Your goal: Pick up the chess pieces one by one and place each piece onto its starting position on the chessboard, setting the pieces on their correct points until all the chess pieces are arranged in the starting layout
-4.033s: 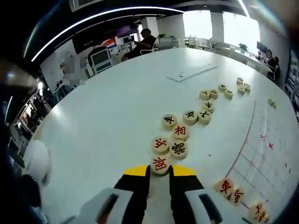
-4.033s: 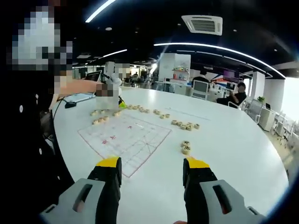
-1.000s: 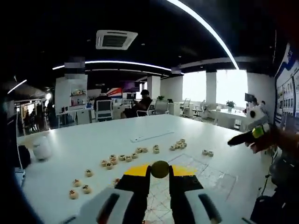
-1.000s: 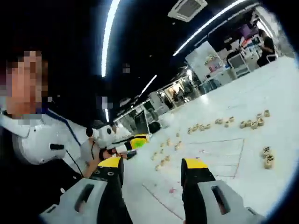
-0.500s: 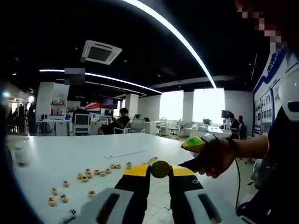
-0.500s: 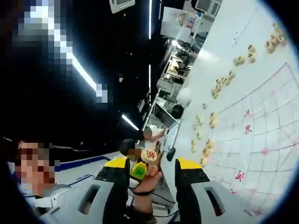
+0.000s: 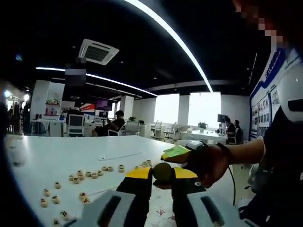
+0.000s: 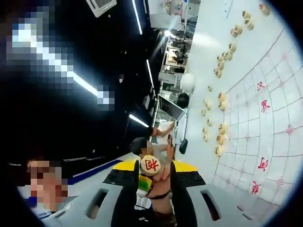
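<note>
A round wooden chess piece (image 7: 162,171) is held in the air, edge-on, with my left gripper (image 7: 162,173) shut on it. In the right gripper view the same piece (image 8: 151,164) shows its red character. It sits between the jaws of my right gripper (image 8: 154,171), which stand narrowly apart on either side of it. I see no clear contact. A hand (image 7: 208,163) brings the right gripper's yellow fingertip (image 7: 176,152) right up to the piece. The chessboard sheet (image 8: 270,127), with red characters, lies on the white table.
Loose pieces lie in rows on the white table (image 7: 71,156), some (image 7: 90,174) left of the board, others (image 8: 220,137) along the board's edge and farther off (image 8: 226,56). People sit at desks (image 7: 113,124) in the background. A person's body fills the right side (image 7: 284,179).
My left gripper lifted a piece from the table and carried it up. In the last half second the right gripper's jaws narrowed around it and the two grippers drew together.
</note>
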Tool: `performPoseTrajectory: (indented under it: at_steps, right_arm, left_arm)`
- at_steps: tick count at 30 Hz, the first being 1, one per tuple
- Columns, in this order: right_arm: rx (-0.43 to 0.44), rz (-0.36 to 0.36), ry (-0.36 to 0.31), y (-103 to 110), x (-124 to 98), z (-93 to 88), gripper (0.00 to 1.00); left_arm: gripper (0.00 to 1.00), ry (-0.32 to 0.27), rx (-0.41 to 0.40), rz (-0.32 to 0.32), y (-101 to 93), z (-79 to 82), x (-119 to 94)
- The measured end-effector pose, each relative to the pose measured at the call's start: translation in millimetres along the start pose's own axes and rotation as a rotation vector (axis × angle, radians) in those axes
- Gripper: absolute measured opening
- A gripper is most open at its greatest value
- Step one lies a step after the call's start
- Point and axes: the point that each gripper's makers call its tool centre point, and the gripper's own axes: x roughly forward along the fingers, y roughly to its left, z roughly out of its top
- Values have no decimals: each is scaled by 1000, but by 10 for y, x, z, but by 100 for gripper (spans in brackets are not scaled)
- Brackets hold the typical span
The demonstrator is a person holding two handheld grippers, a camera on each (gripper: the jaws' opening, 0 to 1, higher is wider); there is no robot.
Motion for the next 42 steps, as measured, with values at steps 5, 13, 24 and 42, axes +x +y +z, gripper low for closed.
performPoseTrajectory:
  at_steps: [5,13,24,42]
  right_arm:
    - [-10,4,-5,23,-3,29,19]
    - [6,13,-2,2,-35,114,19]
    - [31,41,2,94,53,-3,19]
    - [-232,-128,6,-216,187,-10,3]
  left_arm:
    - [18,7,-2,7,21,-32,5]
    - [18,-3,-1,11,35,-12,-8]
    - [18,-41,30,12,19,60,-35]
    - [9,-29,108,52,77,-120,-65]
